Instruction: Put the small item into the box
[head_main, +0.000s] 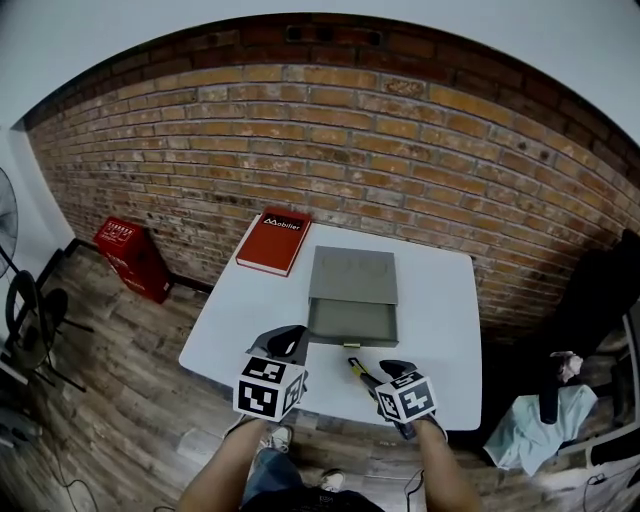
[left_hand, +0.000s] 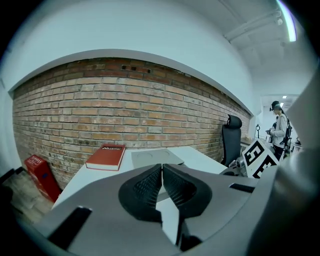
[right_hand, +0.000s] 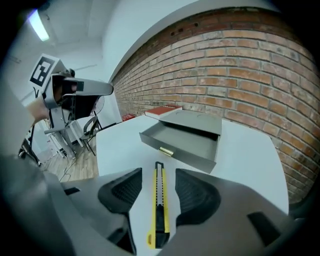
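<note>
My right gripper (right_hand: 158, 175) holds its jaws apart, one on each side of the yellow knife (right_hand: 159, 200). The knife lies flat on the bench (head_main: 440, 310), and neither jaw seems to touch it. My left gripper (left_hand: 162, 169), just to the left, has its jaws pressed together, pad to pad. Straight ahead of the knife and near it, the box (head_main: 352, 272) has its drawer (head_main: 352, 322) pulled out towards me. A red book (head_main: 274, 240) lies beside the box at the far left corner. Against the brick wall, a red crate (head_main: 132, 258) sits on the floor.
</note>
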